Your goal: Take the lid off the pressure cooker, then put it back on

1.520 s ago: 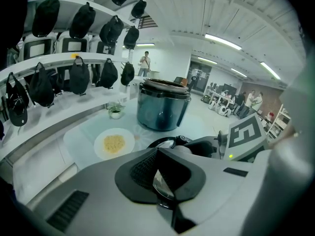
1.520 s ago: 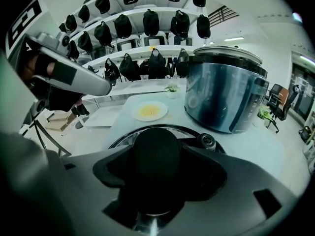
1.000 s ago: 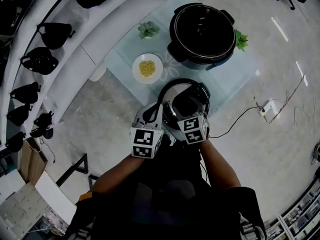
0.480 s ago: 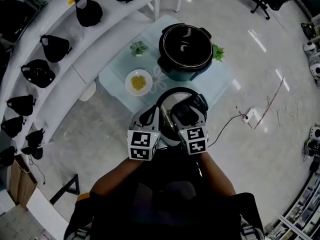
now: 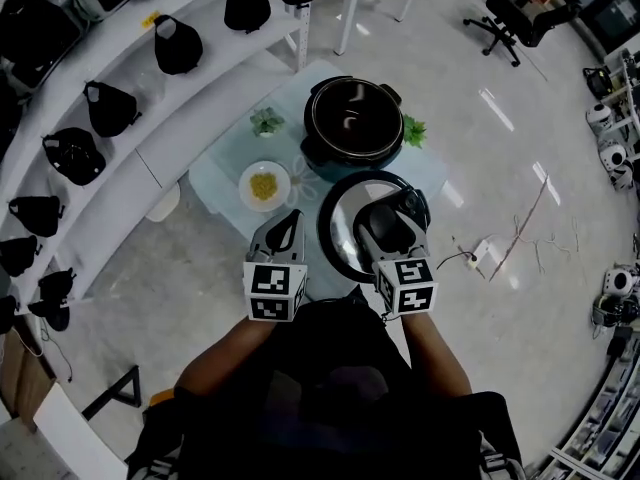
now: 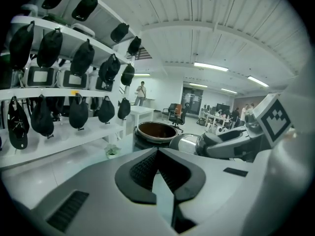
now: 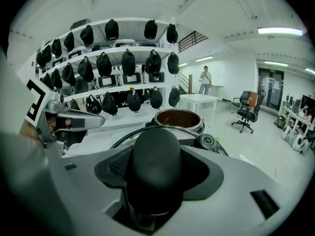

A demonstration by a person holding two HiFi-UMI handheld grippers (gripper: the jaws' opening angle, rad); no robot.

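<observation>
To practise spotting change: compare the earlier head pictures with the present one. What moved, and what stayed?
The left gripper has come off the edge of the lid and stands clear beside it. The right gripper, fingers on the handle, has lifted the lid nearer the pot. Unchanged: that grip, open pot, plate on the table.

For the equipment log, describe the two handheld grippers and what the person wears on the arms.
The left gripper and right gripper share smooth light-grey shells that taper to two jaws lined with black ribbed pads. Each carries a white cube printed with black square markers. No cables show. The person wears a dark top; the forearms are uncovered.
</observation>
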